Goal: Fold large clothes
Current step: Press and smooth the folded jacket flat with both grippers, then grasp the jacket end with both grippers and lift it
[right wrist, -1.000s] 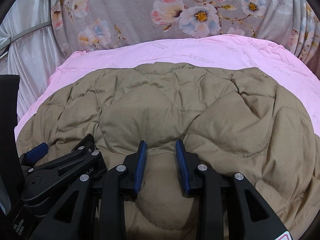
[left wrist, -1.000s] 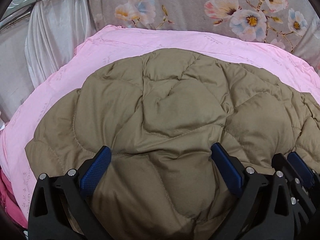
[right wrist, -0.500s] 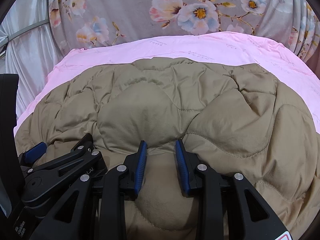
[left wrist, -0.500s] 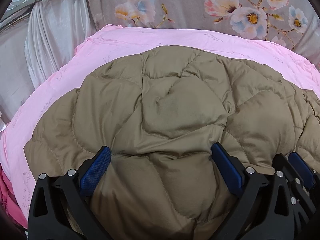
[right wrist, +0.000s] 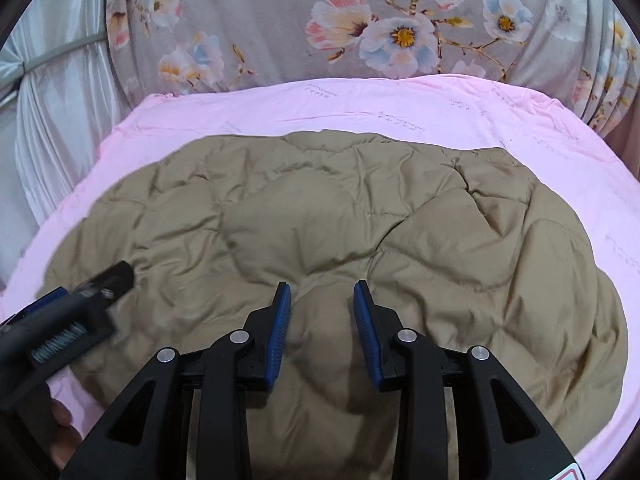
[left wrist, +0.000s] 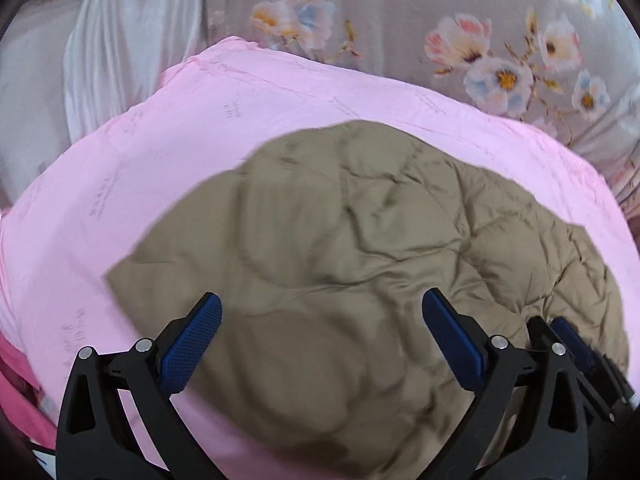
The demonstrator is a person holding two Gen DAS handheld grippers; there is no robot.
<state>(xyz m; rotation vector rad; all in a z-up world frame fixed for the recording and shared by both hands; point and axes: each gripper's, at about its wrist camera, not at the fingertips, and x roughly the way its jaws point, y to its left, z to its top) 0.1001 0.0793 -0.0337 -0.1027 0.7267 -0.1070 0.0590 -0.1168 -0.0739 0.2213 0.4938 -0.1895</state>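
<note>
A tan quilted jacket (left wrist: pixel 360 264) (right wrist: pixel 340 216) lies spread on a pink sheet (left wrist: pixel 168 152) (right wrist: pixel 400 112). My left gripper (left wrist: pixel 320 316) hovers over its near left part, jaws wide open and holding nothing. It shows blurred at the left edge of the right wrist view (right wrist: pixel 80 304). My right gripper (right wrist: pixel 322 292) hangs over the jacket's near middle. Its jaws stand narrowly apart and are opening. A puff of jacket shows between the pads, but they do not pinch it. The right gripper's tip (left wrist: pixel 568 344) appears at the right of the left wrist view.
Grey cloth with flowers (right wrist: pixel 360 28) rises behind the sheet. White curtain (left wrist: pixel 112 60) hangs at the back left. A darker pink cloth (left wrist: pixel 16 372) lies at the near left edge. A hand (right wrist: pixel 60 432) shows at the lower left.
My left gripper has pulled off to the left and up, so more pink sheet shows beside the jacket. The right gripper has lifted a little. The jacket lies as before.
</note>
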